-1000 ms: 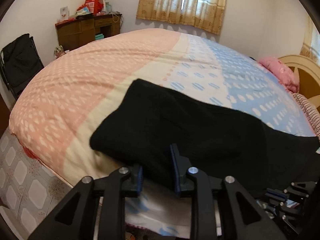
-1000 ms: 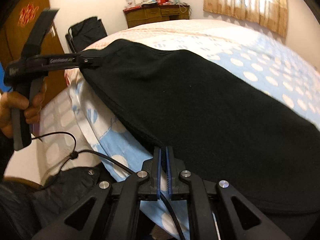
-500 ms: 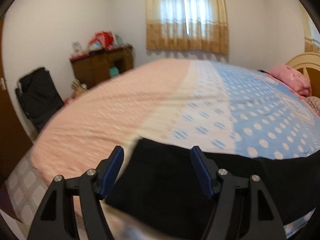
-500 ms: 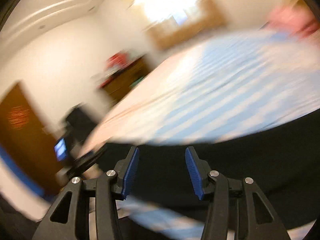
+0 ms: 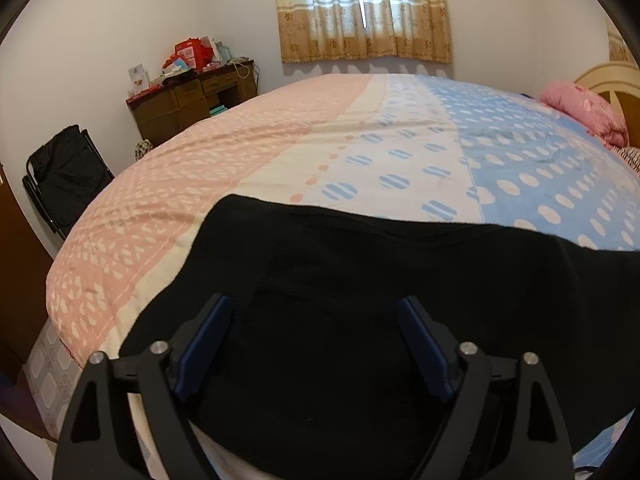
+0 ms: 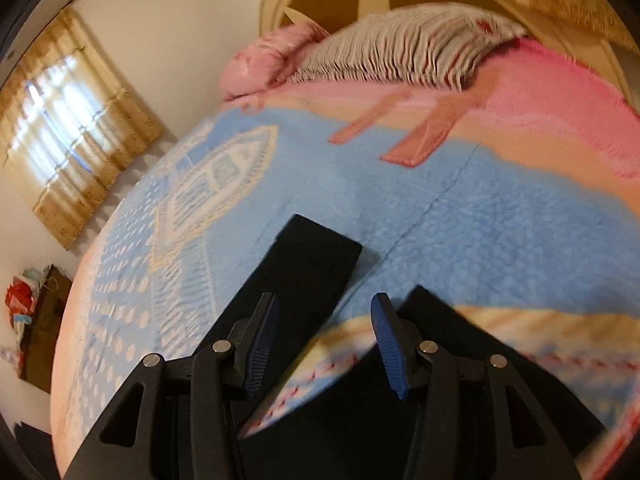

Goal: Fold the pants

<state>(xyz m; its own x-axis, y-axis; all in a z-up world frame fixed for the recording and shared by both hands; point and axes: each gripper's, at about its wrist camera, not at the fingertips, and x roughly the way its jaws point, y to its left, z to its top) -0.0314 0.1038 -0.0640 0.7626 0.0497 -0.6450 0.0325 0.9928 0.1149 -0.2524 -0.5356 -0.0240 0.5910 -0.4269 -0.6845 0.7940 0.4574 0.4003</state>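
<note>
The black pants [image 5: 360,320] lay flat along the bed's [image 5: 280,152] near edge. Both tongs stood open and empty, the left gripper [image 5: 314,344] having just widened. The right gripper [image 6: 324,340] should pinch the leg cuffs squarely before folding them toward the waistband.

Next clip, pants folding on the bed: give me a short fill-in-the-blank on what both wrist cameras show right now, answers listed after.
1. The pants lying on the bed are ____ in colour.
2. The left gripper has its jaws ____, nothing pinched between them.
3. In the right wrist view, the right gripper hovers over a pant leg that points toward the ____ pillow.
4. The window is covered by a ____.

Answers: black; open; striped; curtain
</note>
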